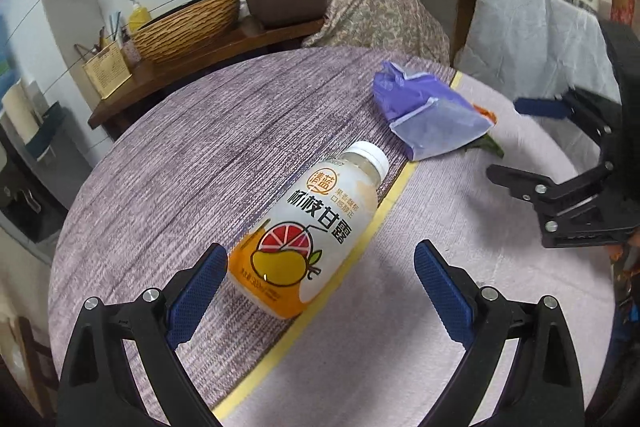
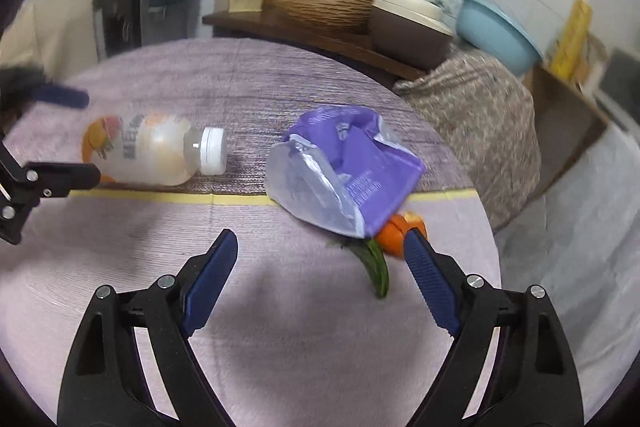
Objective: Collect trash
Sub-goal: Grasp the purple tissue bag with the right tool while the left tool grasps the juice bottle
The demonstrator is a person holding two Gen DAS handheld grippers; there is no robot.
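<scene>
left claw: the left gripper [image 1: 320, 279] is spread wide, nothing pinched. The bottle's bottom end sits between the blue pads but I see no contact, so it's lined up rather than gripped.

right claw: the right gripper [image 2: 320, 283] is spread wide too and empty, hanging over bare cloth just short of the wrapper and scraps.

bottle: one drink bottle [image 1: 312, 231] lying on its side, white cap pointing toward the far edge of the table [image 1: 160, 167], right beside the yellow stripe [image 1: 340, 283] across the middle of the cloth.

bottle handling: looks nearly empty, so I'd guess light, and being smooth and round it'll probably roll or squirt out. I'd pinch across the fat labelled middle, not the cap end.

wrapper: one purple wrapper [image 2: 344, 167], torn open, silvery inside, lying across the stripe toward the right-hand edge of the table.

wrapper handling: thin, crinkly, floppy, close to weightless I reckon. Grab a raised fold or the torn lip; it'll just crush flat.

scraps: one orange peel piece [image 2: 400, 233] and one green leaf scrap [image 2: 378, 267], both poking out from under the wrapper's near edge.

scrap handling: soft and probably a bit damp. The leaf lies flat on the cloth, so that's the fiddly one.

count: four bits of trash in view, two claws.
</scene>
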